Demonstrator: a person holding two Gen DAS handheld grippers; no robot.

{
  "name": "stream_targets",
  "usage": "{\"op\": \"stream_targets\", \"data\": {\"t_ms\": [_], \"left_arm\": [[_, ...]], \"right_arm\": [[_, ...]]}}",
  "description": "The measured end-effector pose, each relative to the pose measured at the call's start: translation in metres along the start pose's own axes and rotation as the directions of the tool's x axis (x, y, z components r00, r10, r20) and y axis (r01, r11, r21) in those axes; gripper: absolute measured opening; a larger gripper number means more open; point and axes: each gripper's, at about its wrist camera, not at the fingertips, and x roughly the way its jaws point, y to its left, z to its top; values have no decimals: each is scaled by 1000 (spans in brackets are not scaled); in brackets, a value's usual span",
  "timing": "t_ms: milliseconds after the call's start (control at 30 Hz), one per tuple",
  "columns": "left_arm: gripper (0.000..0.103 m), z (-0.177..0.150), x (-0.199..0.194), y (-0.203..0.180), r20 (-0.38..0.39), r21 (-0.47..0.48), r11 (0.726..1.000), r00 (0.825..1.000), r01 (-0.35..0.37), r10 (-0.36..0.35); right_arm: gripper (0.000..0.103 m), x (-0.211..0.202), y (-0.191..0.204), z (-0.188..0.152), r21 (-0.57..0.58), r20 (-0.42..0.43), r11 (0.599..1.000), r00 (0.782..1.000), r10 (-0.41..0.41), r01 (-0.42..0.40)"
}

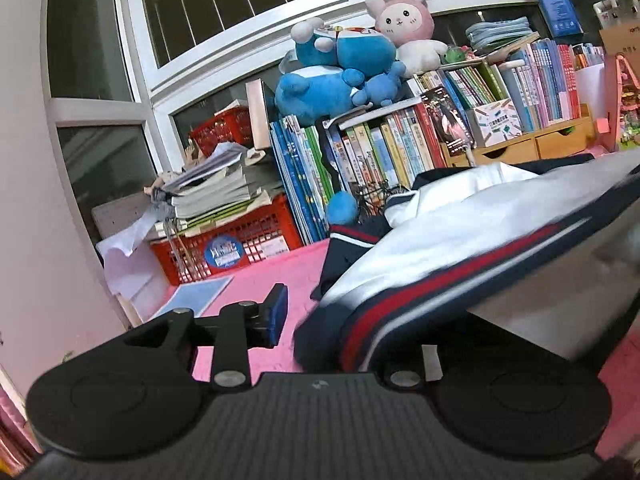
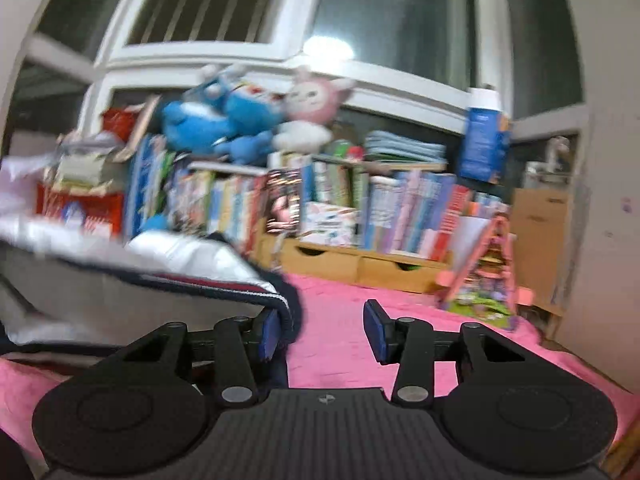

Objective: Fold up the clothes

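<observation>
A white jacket with navy and red striped trim (image 1: pixel 440 232) lies bunched on the pink table cover (image 1: pixel 280 268), partly lifted at the right. My left gripper (image 1: pixel 332 324) is at its near hem. The left finger's blue pad (image 1: pixel 278 312) stands free, with pink showing between it and the cloth, and the right finger is hidden under the jacket. In the blurred right wrist view the jacket (image 2: pixel 192 256) lies to the left. Its navy hem drapes against the left pad (image 2: pixel 268 334) of my right gripper (image 2: pixel 322 332), whose jaws stand apart with only pink cover between them.
Along the back stand a red crate (image 1: pixel 240 240) with stacked papers, rows of books (image 1: pixel 380 148) with plush toys (image 1: pixel 332 76) on top, and wooden drawers (image 2: pixel 360 264). A blue notebook (image 1: pixel 196 296) lies at left. A pink toy house (image 2: pixel 488 272) stands at right.
</observation>
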Motion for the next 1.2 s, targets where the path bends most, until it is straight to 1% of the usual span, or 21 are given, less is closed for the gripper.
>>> {"op": "stream_targets", "data": {"t_ms": [67, 100, 167, 233, 267, 367, 433, 533, 633, 667, 700, 733, 767, 800, 867, 900, 933, 967, 1033, 1100, 1200], "left_arm": [[42, -1, -8, -3, 9, -1, 1000, 1000, 21, -21], [42, -2, -11, -7, 15, 13, 1000, 1000, 15, -15], [42, -3, -17, -14, 22, 35, 999, 1000, 10, -11], [42, -2, -18, -12, 5, 6, 1000, 1000, 25, -25], [41, -2, -18, -11, -4, -9, 999, 999, 32, -32], [40, 4, -23, 6, -9, -132, 989, 997, 71, -73], [40, 11, -30, 18, 14, -204, 975, 996, 88, -87], [40, 19, -39, 34, 44, -272, 958, 996, 85, -76], [42, 17, -40, 47, 23, -285, 958, 1000, 10, -4], [46, 15, -38, 52, 5, -291, 957, 1000, -11, 13], [56, 11, -35, 57, -12, -320, 947, 1000, 22, -27], [57, 7, -32, 61, -28, -349, 935, 997, 56, -70], [57, 5, -32, 58, -37, -355, 932, 994, 79, -98], [57, 3, -32, 55, -46, -360, 927, 991, 102, -126], [59, 0, -38, 41, -35, -307, 947, 993, 96, -112], [61, -2, -40, 34, -35, -279, 956, 994, 93, -106], [61, -7, -40, 30, -47, -266, 960, 993, 90, -106], [62, -12, -41, 27, -60, -254, 963, 993, 88, -107], [65, -25, -39, 21, -107, -215, 973, 988, 90, -115], [66, -40, -39, 14, -156, -166, 982, 981, 93, -119], [68, -62, -47, 1, -209, -52, 996, 975, 67, -77]], "right_arm": [[49, -8, -24, 11, 49, -10, 999, 1000, -1, 1], [53, -13, -32, 11, 61, -30, 998, 1000, 5, -4], [54, -12, -41, 3, 62, -93, 998, 995, 39, -33], [54, -9, -38, -14, 60, -168, 996, 983, 76, -67], [54, -9, -31, -25, 64, -204, 995, 975, 90, -79], [57, -8, -2, -53, 79, -280, 988, 949, 148, -131], [58, -7, 24, -66, 87, -278, 983, 943, 182, -164], [57, 1, 50, -75, 74, -258, 984, 950, 176, -162], [19, 8, 52, -74, 11, -244, 993, 963, 114, -115], [20, 10, 48, -71, -22, -229, 995, 970, 86, -94], [20, 9, 40, -63, -81, -181, 995, 983, 43, -58], [23, 7, 32, -50, -158, -100, 987, 995, -16, 0], [31, 2, 26, -39, -233, -6, 970, 997, -71, 68], [34, -7, 25, -31, -305, 106, 941, 987, -122, 149], [44, -24, 23, -19, -414, 312, 856, 932, -187, 310], [44, -28, 24, -23, -458, 367, 811, 908, -200, 364], [44, -30, 24, -28, -492, 399, 774, 894, -205, 397], [44, -30, 23, -37, -521, 378, 762, 904, -199, 385], [44, -27, 21, -63, -586, 285, 748, 943, -172, 313], [45, -24, 19, -88, -641, 187, 731, 971, -147, 234], [45, -25, 21, -109, -655, 60, 747, 993, -102, 116]]}}
